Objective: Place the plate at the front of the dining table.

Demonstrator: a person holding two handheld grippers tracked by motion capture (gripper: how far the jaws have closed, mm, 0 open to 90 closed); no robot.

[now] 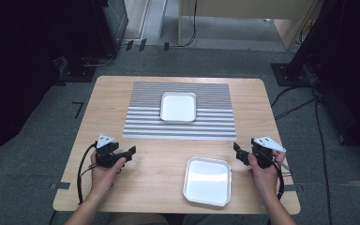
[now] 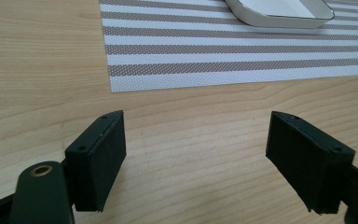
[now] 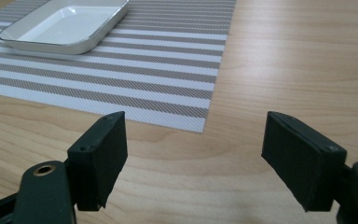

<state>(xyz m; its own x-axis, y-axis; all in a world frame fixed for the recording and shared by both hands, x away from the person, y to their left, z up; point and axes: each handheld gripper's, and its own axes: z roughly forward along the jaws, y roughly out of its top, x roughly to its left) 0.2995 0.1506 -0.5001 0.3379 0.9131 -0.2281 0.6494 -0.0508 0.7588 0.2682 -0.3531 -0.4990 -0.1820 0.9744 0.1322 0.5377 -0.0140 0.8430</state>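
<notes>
Pale wooden table [image 1: 159, 173], high view: shiny square metal tray [image 1: 207, 181] near front edge, between left gripper [image 1: 124, 155] and right gripper [image 1: 240, 153].

Left gripper view: jaws spread, empty, facing grey-striped placemat [image 2: 233, 51].

Right gripper view: jaws spread, empty, white dish [image 3: 67, 25] beyond. Best to approach opposite rims level, then close evenly.

a: any writing you can read on the two white square metal trays [image 1: 178, 107] [image 1: 207, 180]?

b: none. both are bare, no brand, no number.

a: the grey and white striped woven placemat [image 1: 178, 124]?

b: stripes, no letters.

a: the pale wooden table [image 1: 159, 173], or the black two-jaw grippers [image 1: 125, 155] [image 1: 240, 153]?

b: no label, sign or digit legible on any of them, near or far.
</notes>
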